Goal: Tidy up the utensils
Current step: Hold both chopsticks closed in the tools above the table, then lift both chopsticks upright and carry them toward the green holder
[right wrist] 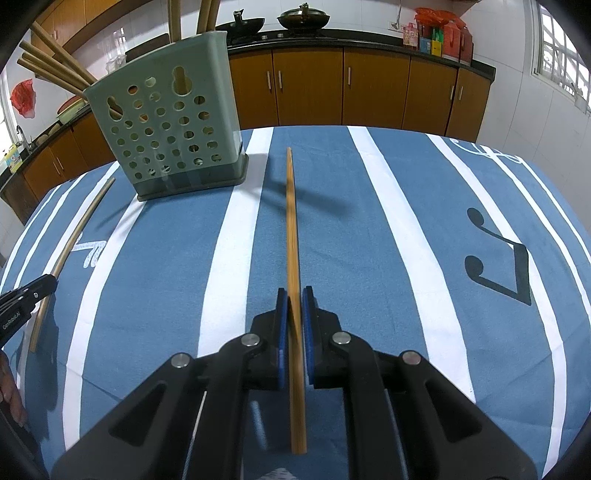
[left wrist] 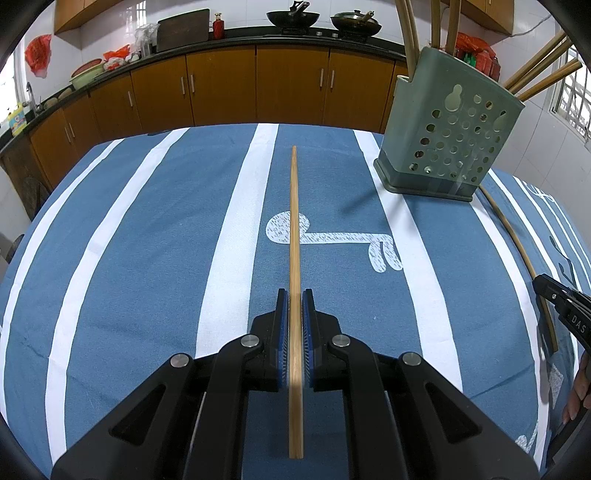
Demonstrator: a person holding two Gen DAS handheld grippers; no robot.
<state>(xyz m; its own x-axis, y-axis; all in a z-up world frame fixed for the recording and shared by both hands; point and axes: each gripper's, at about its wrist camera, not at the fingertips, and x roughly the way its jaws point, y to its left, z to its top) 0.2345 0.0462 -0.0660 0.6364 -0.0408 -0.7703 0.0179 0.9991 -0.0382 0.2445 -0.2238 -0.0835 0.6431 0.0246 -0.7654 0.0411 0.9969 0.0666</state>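
— Both claws first: left gripper (left wrist: 295, 295) is pinched nearly shut on a bamboo chopstick (left wrist: 294, 221), which runs straight forward between its blue pads. Right gripper (right wrist: 294, 293) does the same with a second chopstick (right wrist: 291, 221), jaws closed onto it.

— And around them, starting with the biggest thing?

— A table under a blue tablecloth (left wrist: 147, 240) with white stripes fills both views; a white key print shows in the left view and a black music note (right wrist: 498, 258) in the right. Beyond it runs a row of orange-brown kitchen cabinets (left wrist: 221, 88) under a dark counter, with two woks (left wrist: 293, 16) on top.

— Where is the holder?

— A grey-green perforated utensil holder (left wrist: 450, 129) stands upright on the cloth, ahead and to the right of the left gripper, ahead and to the left of the right one. Several chopsticks (right wrist: 55, 62) lean out of its top.

— Are the held sticks on the cloth?

— Each casts a shadow on the cloth apart from itself, so both are raised, tips pointing toward the far edge. Each wrist view also catches the other gripper at its edge with its stick.
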